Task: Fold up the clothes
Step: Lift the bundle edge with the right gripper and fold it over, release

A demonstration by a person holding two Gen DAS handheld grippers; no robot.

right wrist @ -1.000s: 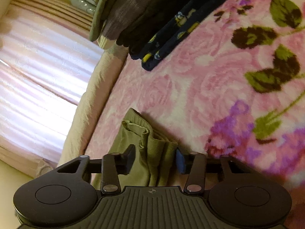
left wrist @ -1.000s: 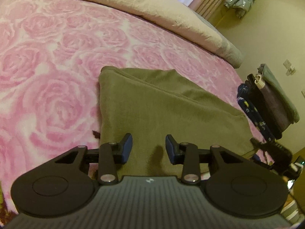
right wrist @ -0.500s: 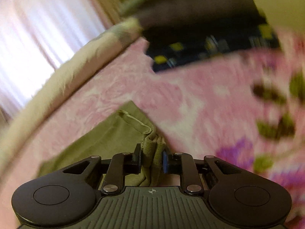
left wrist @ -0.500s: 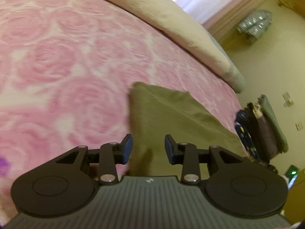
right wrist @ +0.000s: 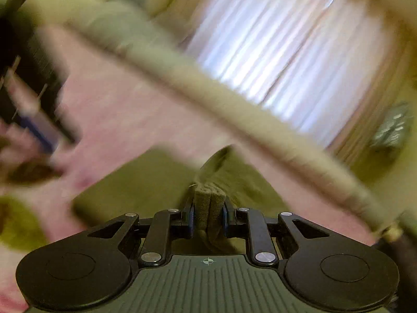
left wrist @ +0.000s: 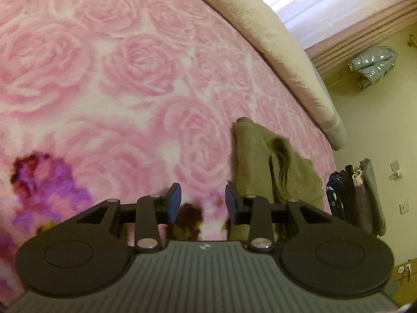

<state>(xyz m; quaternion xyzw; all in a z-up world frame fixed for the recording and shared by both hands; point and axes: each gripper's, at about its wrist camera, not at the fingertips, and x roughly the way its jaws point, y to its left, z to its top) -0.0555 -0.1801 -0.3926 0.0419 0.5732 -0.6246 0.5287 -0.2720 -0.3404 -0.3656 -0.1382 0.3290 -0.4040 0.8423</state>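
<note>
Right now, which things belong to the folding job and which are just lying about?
Job: olive-green cloth garment, pinched in the right gripper; left gripper, open over the pink rose-patterned blanket.

Lying about: stack of dark folded clothes, silver padded jacket, beige bolster.

Left gripper (left wrist: pixel 203 200) low over rose blanket (left wrist: pixel 109 73), jaws apart, nothing between blue pads (left wrist: pixel 174 200). Olive garment (left wrist: pixel 263 161) bunched just right of right finger, lying on blanket. Beige duvet (left wrist: pixel 273 41) rolled along far edge of bed. Stack of clothes (left wrist: pixel 357 195) at right, beyond bed's edge. Silver jacket (left wrist: pixel 372 64) against wall beside curtain (left wrist: pixel 325 2).
</note>
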